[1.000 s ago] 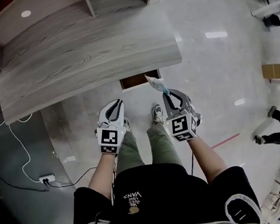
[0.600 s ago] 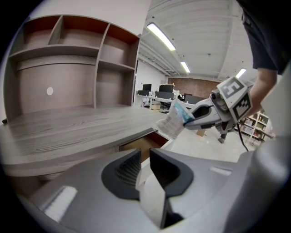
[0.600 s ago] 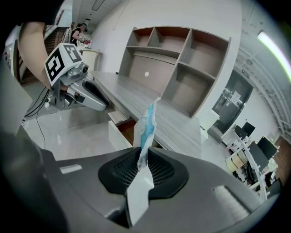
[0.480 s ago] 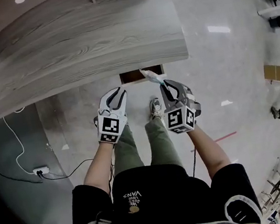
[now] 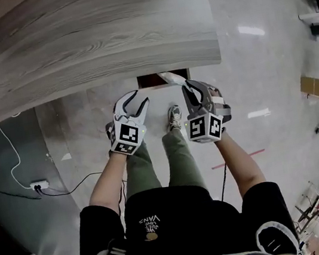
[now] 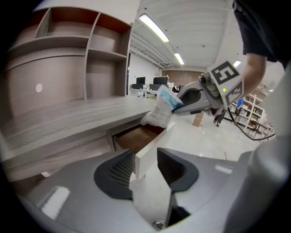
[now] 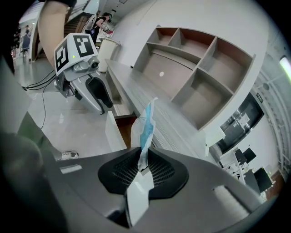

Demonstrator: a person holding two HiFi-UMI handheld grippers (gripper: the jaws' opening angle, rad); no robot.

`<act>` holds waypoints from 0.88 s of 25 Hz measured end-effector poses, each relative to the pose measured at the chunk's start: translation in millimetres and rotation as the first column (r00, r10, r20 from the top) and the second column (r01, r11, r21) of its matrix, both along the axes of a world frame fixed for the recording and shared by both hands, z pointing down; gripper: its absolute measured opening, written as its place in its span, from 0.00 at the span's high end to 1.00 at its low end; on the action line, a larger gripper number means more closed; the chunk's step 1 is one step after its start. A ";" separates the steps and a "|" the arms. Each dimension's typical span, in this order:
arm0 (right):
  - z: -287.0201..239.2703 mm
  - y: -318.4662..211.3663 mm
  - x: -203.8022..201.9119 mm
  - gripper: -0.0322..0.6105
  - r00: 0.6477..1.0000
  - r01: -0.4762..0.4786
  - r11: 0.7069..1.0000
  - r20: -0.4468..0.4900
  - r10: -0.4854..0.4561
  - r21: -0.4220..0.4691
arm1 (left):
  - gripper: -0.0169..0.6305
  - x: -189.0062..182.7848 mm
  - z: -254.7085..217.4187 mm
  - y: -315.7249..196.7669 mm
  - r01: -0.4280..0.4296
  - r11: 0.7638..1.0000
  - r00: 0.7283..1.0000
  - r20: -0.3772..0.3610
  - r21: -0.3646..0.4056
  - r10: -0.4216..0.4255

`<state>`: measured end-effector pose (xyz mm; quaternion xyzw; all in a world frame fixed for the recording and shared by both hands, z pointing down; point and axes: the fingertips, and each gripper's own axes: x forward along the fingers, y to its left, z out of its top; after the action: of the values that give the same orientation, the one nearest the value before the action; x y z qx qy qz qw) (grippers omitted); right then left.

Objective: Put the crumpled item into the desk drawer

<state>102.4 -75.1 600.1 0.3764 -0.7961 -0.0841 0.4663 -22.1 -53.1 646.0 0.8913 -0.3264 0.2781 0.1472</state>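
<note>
1. Between the right gripper's (image 7: 143, 159) closed jaws, the crumpled item (image 7: 144, 129) sticks out over the drawer (image 6: 134, 136); released off-centre, it may catch the rim and fall.
2. Both grippers tilt downward; the left gripper's (image 6: 146, 159) jaws, having just been opening, stand wide around the drawer front (image 6: 157, 139), not gripping it.
3. Beyond lies the surface (image 5: 98, 49).

The left tongs (image 5: 135, 99) just opened, gripping nothing; right tongs (image 5: 192, 86) clamped

crumpled white-blue item (image 7: 144, 128), drawer (image 6: 134, 137) open
</note>
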 end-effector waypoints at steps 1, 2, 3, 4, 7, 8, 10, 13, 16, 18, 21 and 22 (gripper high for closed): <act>2.0 -0.8 -1.4 0.88 1.000 0.012 1.000 -0.009 -0.012 0.001 | 0.72 1.1 1.8 -0.2 -0.004 1.000 1.000 0.003 0.001 0.004; 4.2 -1.5 -2.7 0.88 1.000 0.023 1.000 -0.016 -0.023 0.001 | 0.72 2.1 3.6 -0.3 -0.008 1.000 1.000 0.005 0.002 0.008; 6.5 -2.0 -4.1 0.88 0.999 0.032 0.999 -0.021 -0.032 0.000 | 0.72 2.9 5.4 -0.3 -0.010 1.000 1.000 0.006 0.001 0.010; 8.8 -2.6 -5.3 0.88 0.999 0.038 0.999 -0.024 -0.038 -0.002 | 0.72 3.4 6.9 -0.3 -0.011 1.000 1.000 0.007 0.000 0.011; 15.8 -4.7 -7.3 0.88 0.999 0.041 0.999 -0.026 -0.042 -0.011 | 0.72 4.1 11.1 -1.1 -0.013 1.000 1.000 0.011 0.000 0.013; 17.8 -5.5 -7.2 0.88 0.999 0.039 0.999 -0.027 -0.039 -0.012 | 0.72 4.3 12.3 -1.5 -0.014 1.000 1.000 0.013 0.000 0.014; 20.8 -7.6 -6.4 0.88 0.999 0.033 0.999 -0.030 -0.034 -0.012 | 0.72 4.5 14.1 -2.4 -0.016 1.000 1.000 0.014 -0.001 0.016; 25.0 -10.5 -4.9 0.88 0.999 0.034 0.999 -0.038 -0.034 -0.010 | 0.72 5.6 15.4 -5.3 -0.018 1.000 1.000 0.015 0.003 0.018; 29.1 -13.2 -5.2 0.88 0.998 0.044 0.999 -0.051 -0.044 -0.009 | 0.72 7.4 18.5 -8.1 -0.028 1.000 0.999 0.028 0.011 0.028; 30.5 -15.8 -6.6 0.88 0.997 0.048 0.999 -0.061 -0.048 -0.002 | 0.72 8.3 21.2 -8.2 -0.042 0.999 0.998 0.038 0.011 0.042; 31.8 -20.3 -8.0 0.88 0.996 0.046 0.999 -0.073 -0.045 0.013 | 0.72 9.4 24.4 -7.5 -0.056 0.998 0.997 0.045 0.009 0.056; 32.8 -21.4 -8.0 0.88 0.996 0.043 0.999 -0.078 -0.042 0.014 | 0.72 9.7 25.2 -7.5 -0.057 0.998 0.997 0.046 0.010 0.057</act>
<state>94.4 -96.5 633.0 0.3596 -0.7845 -0.1147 0.4920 -12.4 -60.6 671.1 0.8945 -0.3056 0.3006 0.1269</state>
